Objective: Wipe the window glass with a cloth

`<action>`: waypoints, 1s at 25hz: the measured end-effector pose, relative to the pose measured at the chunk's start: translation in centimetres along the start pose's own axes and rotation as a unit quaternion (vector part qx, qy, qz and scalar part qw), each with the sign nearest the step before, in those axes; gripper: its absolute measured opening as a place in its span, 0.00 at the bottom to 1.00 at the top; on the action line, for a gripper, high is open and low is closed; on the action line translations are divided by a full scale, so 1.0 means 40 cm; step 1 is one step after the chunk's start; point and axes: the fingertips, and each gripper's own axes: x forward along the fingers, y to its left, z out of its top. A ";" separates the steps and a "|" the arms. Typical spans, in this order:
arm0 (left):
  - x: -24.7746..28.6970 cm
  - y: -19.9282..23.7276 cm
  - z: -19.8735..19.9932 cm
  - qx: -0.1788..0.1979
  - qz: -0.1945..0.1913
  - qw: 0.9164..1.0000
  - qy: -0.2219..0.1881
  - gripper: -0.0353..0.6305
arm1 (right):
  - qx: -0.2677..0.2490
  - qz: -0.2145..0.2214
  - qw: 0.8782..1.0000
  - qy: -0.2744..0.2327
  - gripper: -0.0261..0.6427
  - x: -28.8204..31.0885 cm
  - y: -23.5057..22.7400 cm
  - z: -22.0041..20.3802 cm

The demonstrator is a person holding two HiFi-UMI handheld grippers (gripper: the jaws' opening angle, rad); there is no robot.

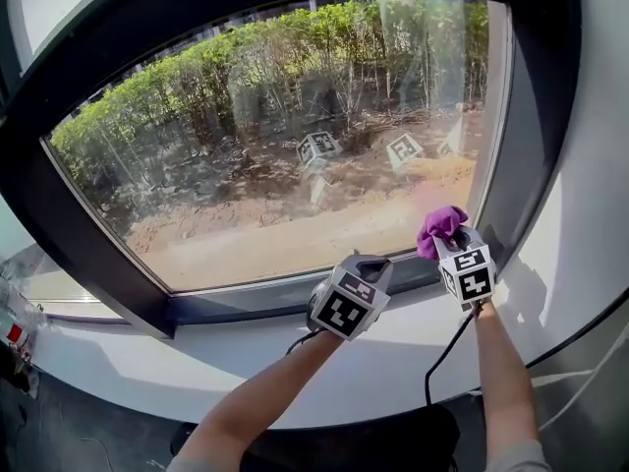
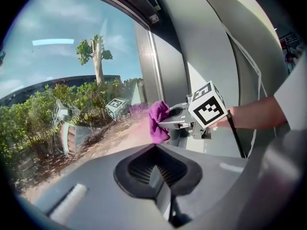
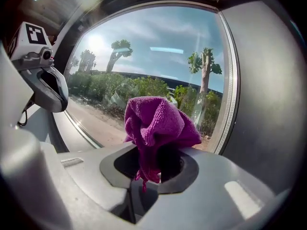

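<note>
**glassfan:** So what are your claws doing here, open or closed?

**me:** My right gripper (image 3: 156,164) is clamped on the purple cloth (image 3: 158,123). The jaws are pinched round its lower end and the rest puffs out in a bunch above them. My left gripper (image 2: 158,171) has its jaws together with nothing in them.

**glassfan:** Where's the cloth relative to the window?

**me:** It's down at the lower right corner of the window glass (image 1: 275,146), right by where the pane meets the dark frame (image 1: 531,146). From the head view the cloth (image 1: 440,226) sits over that corner. I honestly can't tell if it's pressed on the glass or just in front of it.

**glassfan:** And your arms?

**me:** Both forearms are bare and reach forward over the white sill (image 1: 197,362). My right forearm (image 1: 501,372) goes nearly straight up to the right gripper (image 1: 444,247). My left forearm (image 1: 256,401) angles in from lower left, with the left gripper (image 1: 371,265) parked low by the bottom rail, near the right one but not touching. A black cable (image 1: 442,362) hangs beside my right arm.

**glassfan:** Room to move?

**me:** It's tight on the right, with the frame just beside the cloth and the bottom rail just under it. There's loads of open pane up and to the left.
</note>
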 end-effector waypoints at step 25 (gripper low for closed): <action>0.006 -0.031 -0.037 0.006 -0.007 1.000 0.023 0.05 | 0.070 -0.100 0.984 0.129 0.20 0.007 -0.110 -0.215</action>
